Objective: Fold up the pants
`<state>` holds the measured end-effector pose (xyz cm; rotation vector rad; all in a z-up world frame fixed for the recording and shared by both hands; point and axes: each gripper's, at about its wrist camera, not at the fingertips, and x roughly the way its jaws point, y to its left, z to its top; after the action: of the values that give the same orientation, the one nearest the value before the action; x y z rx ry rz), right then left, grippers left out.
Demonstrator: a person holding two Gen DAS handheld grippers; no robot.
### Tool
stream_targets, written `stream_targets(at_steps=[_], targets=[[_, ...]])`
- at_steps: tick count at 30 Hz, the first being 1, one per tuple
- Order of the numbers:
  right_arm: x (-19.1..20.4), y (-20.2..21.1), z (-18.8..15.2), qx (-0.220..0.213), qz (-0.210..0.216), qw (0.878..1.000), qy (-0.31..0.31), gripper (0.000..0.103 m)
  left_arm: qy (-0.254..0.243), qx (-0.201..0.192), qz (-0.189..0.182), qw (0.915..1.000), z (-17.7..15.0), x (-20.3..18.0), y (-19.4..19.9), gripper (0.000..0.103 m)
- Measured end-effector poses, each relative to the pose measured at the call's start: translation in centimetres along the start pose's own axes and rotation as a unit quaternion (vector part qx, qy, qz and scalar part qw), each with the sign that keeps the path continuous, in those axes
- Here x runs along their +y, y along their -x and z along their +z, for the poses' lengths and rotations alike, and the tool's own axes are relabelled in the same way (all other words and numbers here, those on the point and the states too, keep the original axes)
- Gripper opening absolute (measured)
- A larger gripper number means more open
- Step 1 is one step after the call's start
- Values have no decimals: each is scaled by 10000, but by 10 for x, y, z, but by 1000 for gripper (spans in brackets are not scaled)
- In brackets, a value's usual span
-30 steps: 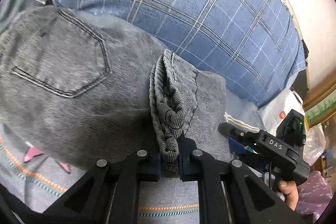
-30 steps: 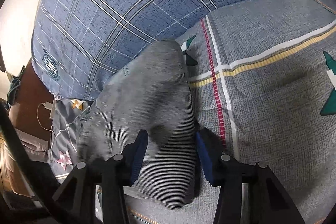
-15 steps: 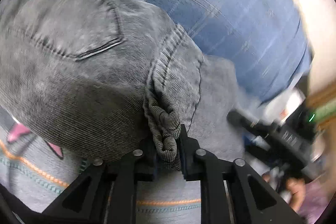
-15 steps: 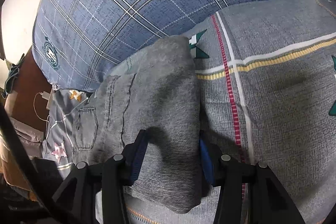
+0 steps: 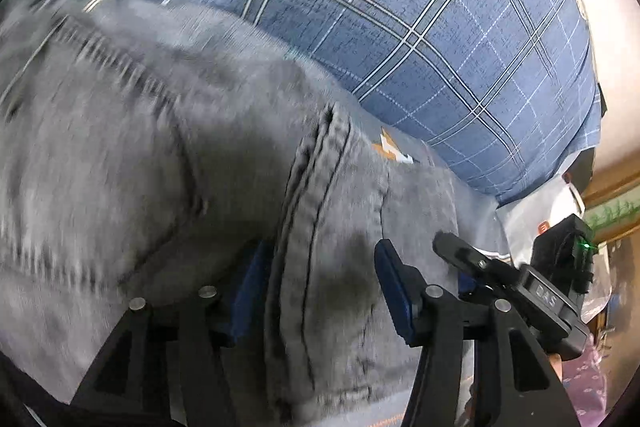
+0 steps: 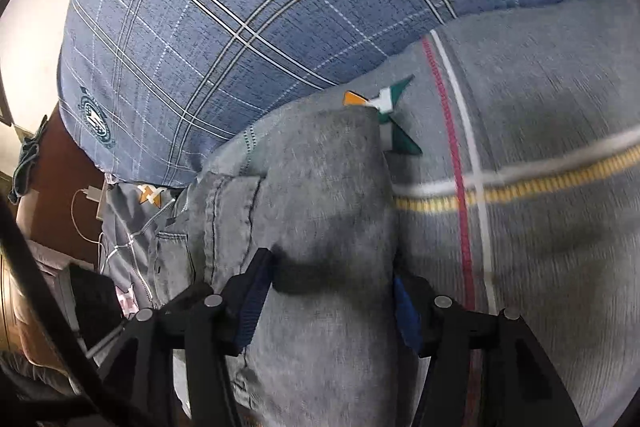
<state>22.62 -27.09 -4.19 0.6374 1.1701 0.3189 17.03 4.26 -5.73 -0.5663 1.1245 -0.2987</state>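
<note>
Grey corduroy-like pants [image 5: 160, 167] lie folded on the bed, up against a blue plaid pillow [image 5: 400, 27]. My left gripper [image 5: 322, 287] hovers low over the seamed edge of the pants; its jaws are opening and the cloth lies loose between the blue pads. In the right wrist view the folded pants [image 6: 320, 187] run up the middle. My right gripper [image 6: 330, 303] straddles the fold with its jaws opening, the pads standing beside the cloth without pinching it. In the left wrist view, one of the right gripper's black fingers [image 5: 460, 251] shows at the lower right.
The grey bedsheet [image 6: 540, 167] with yellow, white and red stripes spreads to the right. The plaid pillow [image 6: 240, 7] blocks the far side. A white charger and cable [image 6: 90, 193] lie on a brown surface at left. A plastic bag [image 5: 560, 195] sits beyond the bed's right edge.
My left gripper let go of the bunched seam and spread its jaws, sliding forward over the pants. My right gripper widened slightly and moved forward along the fold.
</note>
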Motion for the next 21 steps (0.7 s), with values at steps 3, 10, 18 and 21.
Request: stream_targets(at_steps=[3,10,18,21], targets=[[-3,-2,-4,-154,94,9998,1,60,-136,202,115,9996,9,7,-14,36],[0,-4,-2,-174,-26,9997,163,58,-431,139,234,9987,15,-5,-22,12],[-7,0,-4,-201,74,9998,45,57,-666,-298,326,9968,8,-6,3,11],[-3,-2,-6,-177,-53,9997,152,57,-417,-232,511,9976,2,7,-6,11]])
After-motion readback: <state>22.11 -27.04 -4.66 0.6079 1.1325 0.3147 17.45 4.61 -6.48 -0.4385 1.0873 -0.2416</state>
